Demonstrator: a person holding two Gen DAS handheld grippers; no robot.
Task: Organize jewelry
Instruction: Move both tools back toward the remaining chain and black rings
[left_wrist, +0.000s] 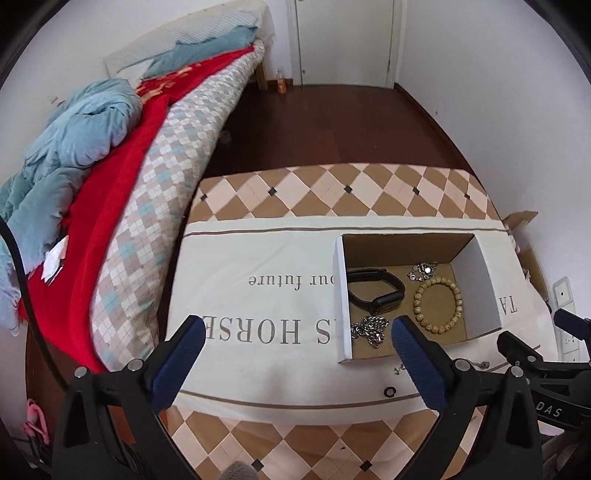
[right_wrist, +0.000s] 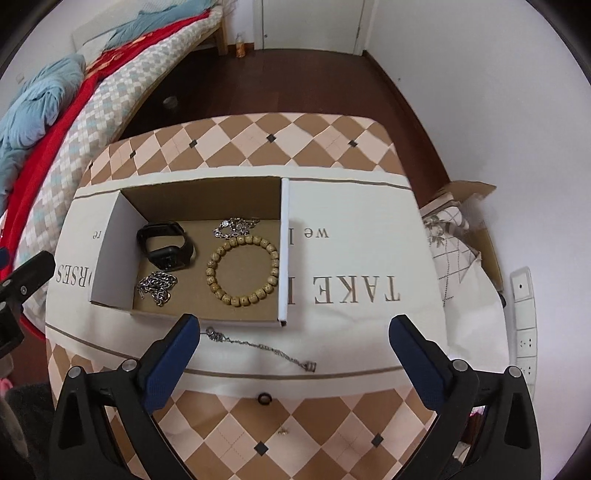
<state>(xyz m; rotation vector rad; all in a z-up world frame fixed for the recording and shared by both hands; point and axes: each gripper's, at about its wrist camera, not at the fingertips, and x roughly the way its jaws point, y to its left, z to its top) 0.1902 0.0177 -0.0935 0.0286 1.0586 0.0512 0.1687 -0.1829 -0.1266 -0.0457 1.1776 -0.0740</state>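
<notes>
An open cardboard box (right_wrist: 284, 254) (left_wrist: 341, 295) stands on a cream cloth on the table. Inside lie a black smartwatch (right_wrist: 166, 247) (left_wrist: 376, 295), a wooden bead bracelet (right_wrist: 242, 271) (left_wrist: 437, 304), a silver chain (right_wrist: 157, 286) (left_wrist: 369, 330) and a sparkly silver piece (right_wrist: 234, 227) (left_wrist: 423, 271). In front of the box a thin necklace (right_wrist: 258, 347) lies on the cloth, with a small dark ring (right_wrist: 264, 398) (left_wrist: 389, 391) and a tiny gold piece (right_wrist: 283, 430) nearer. My right gripper (right_wrist: 293, 350) is open above the necklace, holding nothing. My left gripper (left_wrist: 295, 352) is open over the box's near left corner, holding nothing.
A bed with blue, red and checked bedding (left_wrist: 110, 184) runs along the left. Dark wooden floor (left_wrist: 332, 122) and a white door (left_wrist: 343, 37) lie beyond the table. An open carton with cloth (right_wrist: 458, 229) and a white power strip (right_wrist: 524, 317) sit to the right.
</notes>
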